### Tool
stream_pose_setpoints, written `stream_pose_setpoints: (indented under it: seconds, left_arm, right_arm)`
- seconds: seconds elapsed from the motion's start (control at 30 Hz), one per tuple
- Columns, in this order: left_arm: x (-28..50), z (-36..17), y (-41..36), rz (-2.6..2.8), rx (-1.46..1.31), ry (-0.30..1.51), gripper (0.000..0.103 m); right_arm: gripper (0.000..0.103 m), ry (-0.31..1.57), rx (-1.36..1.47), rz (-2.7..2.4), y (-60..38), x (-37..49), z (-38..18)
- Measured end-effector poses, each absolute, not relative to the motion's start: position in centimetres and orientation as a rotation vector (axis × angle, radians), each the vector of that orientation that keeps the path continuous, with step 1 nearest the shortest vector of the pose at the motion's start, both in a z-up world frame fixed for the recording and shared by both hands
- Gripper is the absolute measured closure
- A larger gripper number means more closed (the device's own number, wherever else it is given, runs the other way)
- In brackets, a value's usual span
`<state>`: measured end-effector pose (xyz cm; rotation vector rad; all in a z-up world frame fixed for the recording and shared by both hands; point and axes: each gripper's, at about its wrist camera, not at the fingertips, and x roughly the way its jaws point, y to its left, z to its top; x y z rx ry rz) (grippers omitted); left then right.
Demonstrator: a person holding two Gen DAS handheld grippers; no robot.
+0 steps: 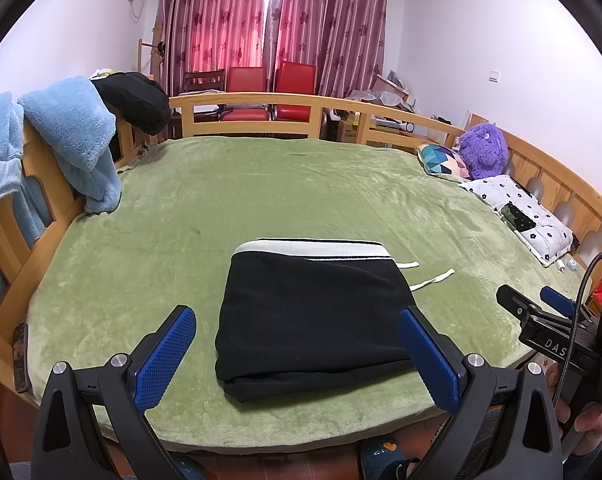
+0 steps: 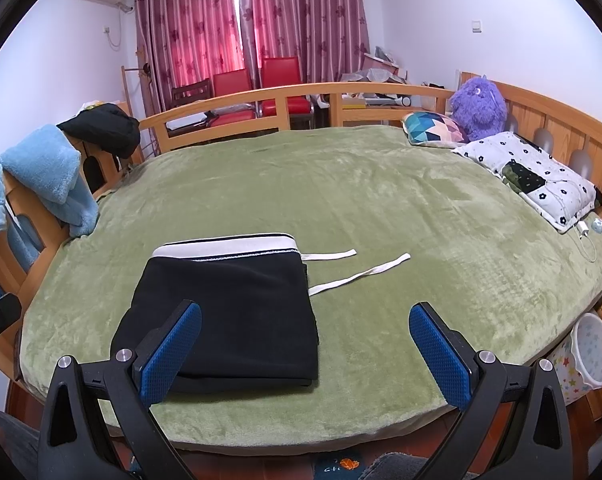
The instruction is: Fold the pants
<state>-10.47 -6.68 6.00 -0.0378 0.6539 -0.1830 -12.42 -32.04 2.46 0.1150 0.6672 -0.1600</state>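
Note:
The black pants (image 1: 313, 316) lie folded into a compact rectangle near the front edge of the green bed cover (image 1: 261, 192), with the white waistband (image 1: 313, 249) at the far side and two white drawstrings (image 1: 433, 280) trailing to the right. They also show in the right wrist view (image 2: 233, 316), drawstrings (image 2: 361, 274) spread on the cover. My left gripper (image 1: 297, 350) is open and empty, held just in front of the pants. My right gripper (image 2: 305, 348) is open and empty, held to the right of the pants; it shows in the left wrist view (image 1: 533, 304).
The bed has a wooden rail (image 1: 261, 102). Blue fleece (image 1: 73, 136) and a black garment (image 1: 137, 100) hang on the left rail. Pillows (image 2: 529, 172), a patterned cushion (image 2: 437, 128) and a purple plush toy (image 2: 479, 108) sit at the right. A starred bin (image 2: 593, 354) stands beside the bed.

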Motion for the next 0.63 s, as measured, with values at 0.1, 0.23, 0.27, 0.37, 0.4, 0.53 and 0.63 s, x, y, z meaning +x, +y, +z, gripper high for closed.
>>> stream_pose_setpoints:
  seconds: [0.1, 0.23, 0.27, 0.37, 0.4, 0.53, 0.63]
  left_arm:
    - [-10.5, 6.1, -6.7, -0.185, -0.039, 0.654, 0.001]
    - [-10.6, 6.1, -7.1, -0.184, -0.039, 0.654, 0.001]
    - [-10.7, 6.1, -7.0, -0.181, -0.040, 0.654, 0.001]
    - [-10.7, 6.2, -7.0, -0.186, -0.048, 0.651, 0.001]
    - [-10.8, 6.2, -7.3, -0.186, -0.049, 0.651, 0.001]
    - [-10.8, 6.4, -7.8, -0.187, -0.052, 0.647, 0.001]
    - [-11.0, 6.3, -8.0, -0.184, -0.057, 0.646, 0.001]
  right_arm:
    - [0.001, 0.667, 0.117, -0.161, -32.1, -12.4, 2.4]
    - [0.001, 0.667, 0.118, -0.157, -32.2, -12.4, 2.4]
    - [0.001, 0.665, 0.117, -0.156, -32.2, -12.4, 2.5]
    - [0.001, 0.661, 0.117, -0.158, -32.0, -12.5, 2.4]
    - [0.001, 0.661, 0.118, -0.158, -31.9, -12.6, 2.3]
    - [0.001, 0.656, 0.110, -0.158, -31.8, -12.6, 2.2]
    - [0.001, 0.657, 0.114, -0.143, -31.8, -12.4, 2.1]
